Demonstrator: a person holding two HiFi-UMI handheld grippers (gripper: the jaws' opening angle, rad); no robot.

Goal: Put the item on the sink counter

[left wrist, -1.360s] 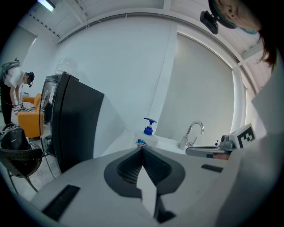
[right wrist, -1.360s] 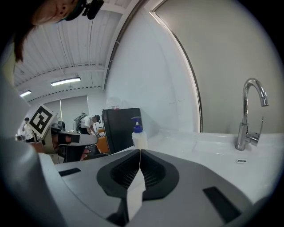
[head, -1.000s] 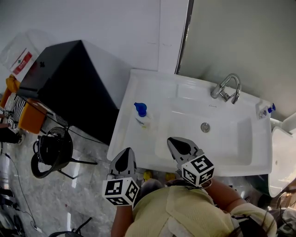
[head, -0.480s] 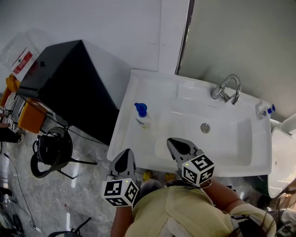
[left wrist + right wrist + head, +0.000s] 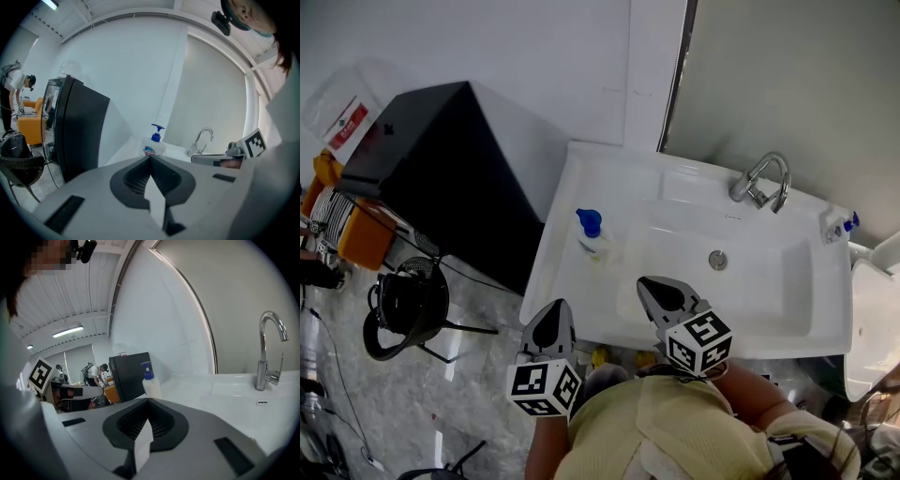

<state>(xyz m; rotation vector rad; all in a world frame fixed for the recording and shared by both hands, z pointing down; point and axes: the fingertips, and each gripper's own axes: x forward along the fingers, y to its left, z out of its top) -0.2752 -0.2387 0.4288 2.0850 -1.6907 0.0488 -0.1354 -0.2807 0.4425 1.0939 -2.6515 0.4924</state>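
Note:
A clear soap bottle with a blue pump (image 5: 592,235) stands upright on the left ledge of the white sink counter (image 5: 572,197). It also shows in the left gripper view as the soap bottle (image 5: 153,144) and in the right gripper view as the soap bottle (image 5: 150,382). My left gripper (image 5: 553,314) hangs in front of the counter's front left corner, shut and empty, jaws pressed together (image 5: 150,157). My right gripper (image 5: 650,287) is over the basin's front edge, likewise shut with nothing in it (image 5: 147,400). Both are well short of the bottle.
A chrome faucet (image 5: 759,178) rises at the back of the basin, with the drain (image 5: 718,260) below it. A small blue-tipped item (image 5: 838,225) sits at the counter's right end. A black cabinet (image 5: 441,169) stands left of the sink, and a black chair (image 5: 405,305) on the floor.

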